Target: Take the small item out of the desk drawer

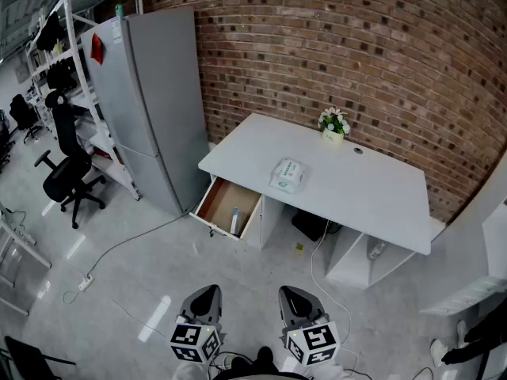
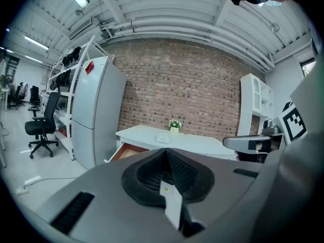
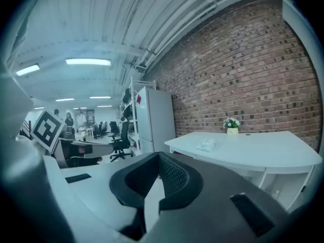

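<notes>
Standing well back from the desk, the person holds the left tool and the right tool low over the floor, side by side and pointing toward the furniture; each tool is clenched with its jaws pressed together, and each gripper view shows nothing caught between them. The drawer under the left end of the tabletop already stands pulled out; the small item, a slim white and blue thing, lies inside it near the front right corner, untouched and well apart from both tools. On the tabletop itself sit a pale packet and a little potted flower near the brick wall, neither of them part of the job; a tall grey refrigerator stands just beside the drawer's side.

By the look of it the step in hand is the approach, with the opening of the drawer done and the pick not begun; the next move calls for walking up to the drawer, releasing one tool's jaws, lowering them over the slim item along its narrow width, then closing and lifting it clear of the drawer walls.
</notes>
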